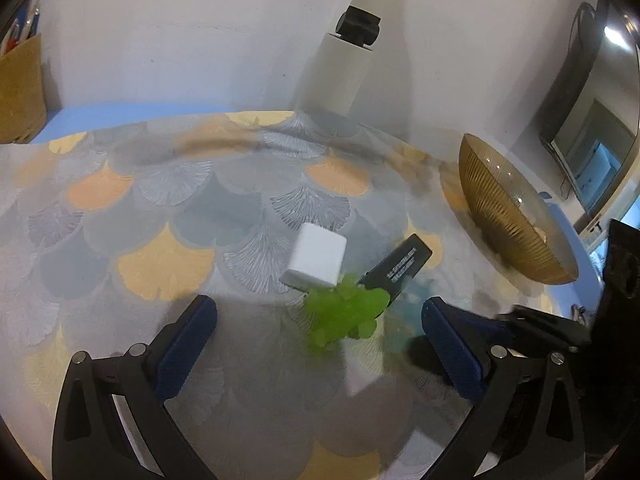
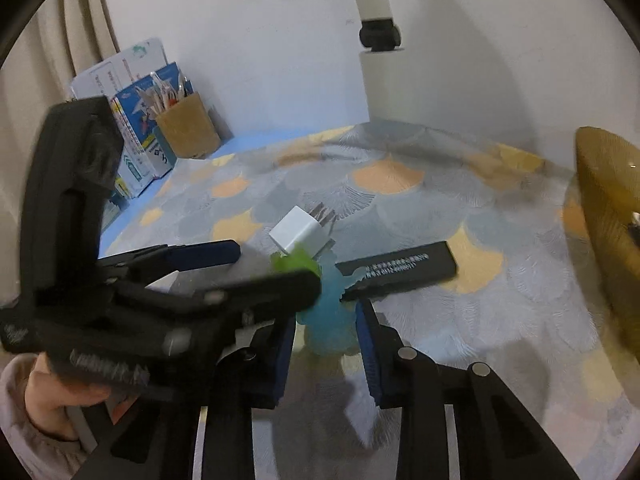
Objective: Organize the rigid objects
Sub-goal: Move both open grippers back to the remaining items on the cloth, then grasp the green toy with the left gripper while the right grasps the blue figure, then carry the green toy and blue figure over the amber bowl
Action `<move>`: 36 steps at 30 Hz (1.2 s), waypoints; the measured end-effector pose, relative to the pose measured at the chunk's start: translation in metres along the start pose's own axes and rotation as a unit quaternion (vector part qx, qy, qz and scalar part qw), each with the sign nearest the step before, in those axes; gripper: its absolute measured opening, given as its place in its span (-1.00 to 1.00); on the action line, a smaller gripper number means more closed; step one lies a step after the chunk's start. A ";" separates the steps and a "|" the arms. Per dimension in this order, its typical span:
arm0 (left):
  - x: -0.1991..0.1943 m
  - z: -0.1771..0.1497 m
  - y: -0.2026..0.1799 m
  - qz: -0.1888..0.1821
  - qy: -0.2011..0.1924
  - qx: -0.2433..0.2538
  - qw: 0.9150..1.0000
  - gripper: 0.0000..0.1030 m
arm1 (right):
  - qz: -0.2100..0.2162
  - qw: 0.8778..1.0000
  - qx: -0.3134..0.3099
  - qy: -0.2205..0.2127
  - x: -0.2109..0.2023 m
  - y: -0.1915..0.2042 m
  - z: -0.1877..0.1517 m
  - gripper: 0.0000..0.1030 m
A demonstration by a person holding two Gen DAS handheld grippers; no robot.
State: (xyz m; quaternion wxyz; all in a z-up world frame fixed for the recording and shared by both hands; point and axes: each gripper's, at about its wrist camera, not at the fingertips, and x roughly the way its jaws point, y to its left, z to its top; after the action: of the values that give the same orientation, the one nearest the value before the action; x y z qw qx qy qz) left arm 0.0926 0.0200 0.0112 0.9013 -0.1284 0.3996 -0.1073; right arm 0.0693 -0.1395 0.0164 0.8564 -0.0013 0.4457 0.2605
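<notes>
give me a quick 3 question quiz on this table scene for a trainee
1. True or false: the left gripper is clamped on the white charger.
2. Which toy lies between the right gripper's fingers? A) green toy B) blue toy C) black bar
3. Fill in: on the right side of the patterned tablecloth stands a ribbed amber ____.

Key:
1. False. Its jaws stand wide apart, and the charger lies beyond them on the cloth.
2. B. The blue toy sits between the two blue pads; whether they touch it is unclear.
3. bowl
</notes>
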 end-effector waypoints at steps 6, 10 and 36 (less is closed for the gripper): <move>0.010 -0.002 -0.018 0.068 0.020 0.039 0.997 0.97 | -0.053 0.998 0.022 -0.018 -0.033 -0.020 -0.021 -0.42; 0.006 -0.002 -0.020 0.081 0.010 0.050 0.995 0.18 | -0.046 0.996 0.066 -0.029 -0.045 -0.042 -0.028 -0.42; -0.041 -0.011 -0.038 0.065 -0.114 0.085 0.988 -0.29 | -0.007 0.990 0.048 -0.133 -0.089 -0.031 -0.037 -0.42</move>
State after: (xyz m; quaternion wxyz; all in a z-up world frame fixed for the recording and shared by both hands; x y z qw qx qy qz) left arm 0.0537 -0.0056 0.0442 0.9536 -0.0361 0.2914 -0.0667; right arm 0.0131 -0.2146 0.0554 0.9092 0.0715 0.3394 0.2305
